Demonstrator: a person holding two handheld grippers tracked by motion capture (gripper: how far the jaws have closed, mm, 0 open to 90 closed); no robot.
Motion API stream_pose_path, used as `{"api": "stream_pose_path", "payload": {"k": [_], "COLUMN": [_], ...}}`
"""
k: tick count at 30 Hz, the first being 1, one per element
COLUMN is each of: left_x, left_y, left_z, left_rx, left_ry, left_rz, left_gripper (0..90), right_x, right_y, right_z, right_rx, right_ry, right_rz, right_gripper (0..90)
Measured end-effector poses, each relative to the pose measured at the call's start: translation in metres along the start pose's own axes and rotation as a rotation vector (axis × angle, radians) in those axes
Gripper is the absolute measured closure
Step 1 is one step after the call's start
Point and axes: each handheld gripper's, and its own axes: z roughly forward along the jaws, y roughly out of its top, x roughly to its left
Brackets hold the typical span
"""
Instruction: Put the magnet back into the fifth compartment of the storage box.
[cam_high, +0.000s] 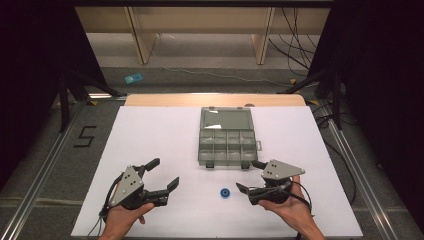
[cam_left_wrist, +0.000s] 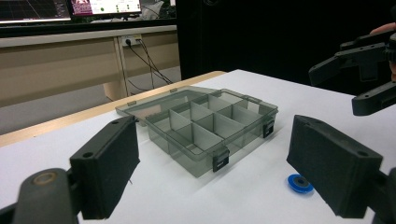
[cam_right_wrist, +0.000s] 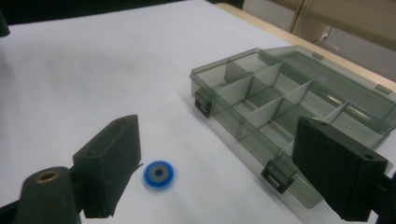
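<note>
The high view is looking forward and down from above the table's (cam_high: 150, 135) near edge. Both gripper views are sitting low and close, looking inward from opposite near corners, sharing the compartment box (cam_left_wrist: 205, 126) and blue disc (cam_right_wrist: 159, 174).

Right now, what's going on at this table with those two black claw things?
A person sits at a white table, holding a gripper in each hand. The left gripper and right gripper are both open and hold nothing. Between them lies a small blue disc, untouched, nearer the right gripper. Just beyond it stands a grey compartment box with its lid folded back; its compartments look empty.
</note>
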Motion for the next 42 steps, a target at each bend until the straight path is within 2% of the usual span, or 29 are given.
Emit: {"api": "stream_pose_path", "payload": {"k": [8, 13, 14, 15, 19, 20, 23, 24, 27, 30, 35, 39, 42], "left_x": [-0.001, -0.001, -0.001, -0.001, -0.002, -0.001, -0.001, -0.001, -0.001, -0.002, -0.002, -0.001, -0.001], "left_y": [0.0, 0.0, 0.0, 0.0, 0.0, 0.0, 0.0, 0.0, 0.0, 0.0, 0.0, 0.0, 0.0], "left_z": [0.0, 0.0, 0.0, 0.0, 0.0, 0.001, 0.0, 0.0, 0.0, 0.001, 0.001, 0.0, 0.001], "left_rx": [0.002, 0.002, 0.002, 0.002, 0.001, -0.009, 0.002, 0.002, 0.004, 0.004, 0.003, 0.003, 0.003], "left_ry": [0.001, 0.002, 0.002, 0.002, 0.0, -0.004, 0.001, 0.001, -0.001, -0.003, -0.004, -0.003, -0.004], "left_rz": [-0.003, -0.001, -0.001, -0.002, -0.001, -0.005, -0.001, -0.002, -0.001, 0.002, -0.001, -0.005, -0.004], "left_gripper": [16.0, 16.0, 16.0, 16.0, 16.0, 16.0, 16.0, 16.0, 16.0, 16.0, 16.0, 16.0, 16.0], "right_x": [0.002, 0.003, 0.003, 0.005, 0.005, 0.005, 0.008, 0.008, 0.014, 0.015, 0.017, 0.018, 0.019], "right_y": [0.009, 0.014, 0.014, 0.017, 0.019, 0.02, 0.022, 0.022, 0.024, 0.025, 0.03, 0.029, 0.028], "right_z": [0.015, 0.03, 0.03, 0.036, 0.044, 0.049, 0.058, 0.058, 0.069, 0.074, 0.087, 0.098, 0.102], "right_rx": [0.167, 0.289, 0.289, 0.34, 0.393, 0.43, 0.489, 0.489, 0.551, 0.573, 0.645, 0.687, 0.698], "right_ry": [0.085, 0.11, 0.11, 0.124, 0.141, 0.15, 0.194, 0.194, 0.211, 0.216, 0.25, 0.278, 0.278], "right_rz": [-0.056, -0.095, -0.095, -0.097, -0.121, -0.137, -0.178, -0.178, -0.199, -0.21, -0.237, -0.246, -0.253], "right_gripper": [19.3, 22.3, 22.3, 22.8, 24.0, 24.4, 24.7, 24.7, 26.0, 27.3, 33.9, 37.1, 39.1]}}
